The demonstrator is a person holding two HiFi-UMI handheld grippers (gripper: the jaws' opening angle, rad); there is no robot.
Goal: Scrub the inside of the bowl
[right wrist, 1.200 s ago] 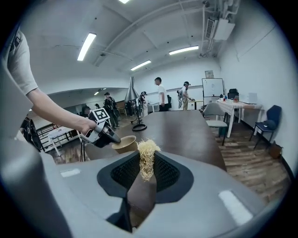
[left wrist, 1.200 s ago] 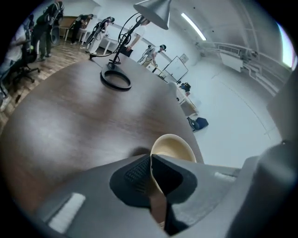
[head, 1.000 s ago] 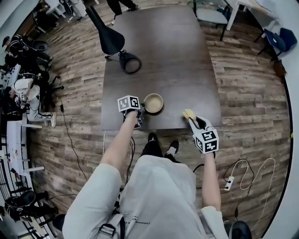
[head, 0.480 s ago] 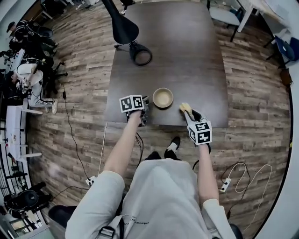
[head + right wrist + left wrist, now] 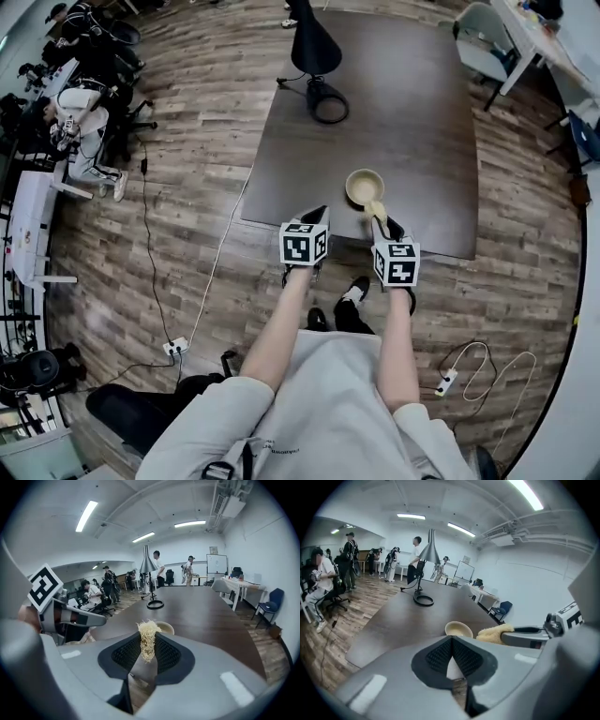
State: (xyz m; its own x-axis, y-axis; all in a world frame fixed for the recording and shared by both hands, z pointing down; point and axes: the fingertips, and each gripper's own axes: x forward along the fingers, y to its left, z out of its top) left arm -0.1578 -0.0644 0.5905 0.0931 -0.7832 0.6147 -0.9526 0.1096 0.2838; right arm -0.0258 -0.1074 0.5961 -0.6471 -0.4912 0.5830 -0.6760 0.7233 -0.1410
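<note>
The small round beige bowl point(image 5: 364, 187) sits near the front edge of the dark brown table point(image 5: 412, 103). The right claw point(image 5: 147, 648) pinches a yellow fibrous scrubbing pad point(image 5: 148, 634) just beside the rim. The left claw point(image 5: 451, 644) is pressed together, holding nothing. Scrubbing looks not yet begun, so the pad likely needs lowering inside next.

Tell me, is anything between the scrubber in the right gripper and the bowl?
Nothing visible. The right gripper holds the yellow scrubber close to the near rim of the bowl. The left gripper sits off to the side, out of the path.
</note>
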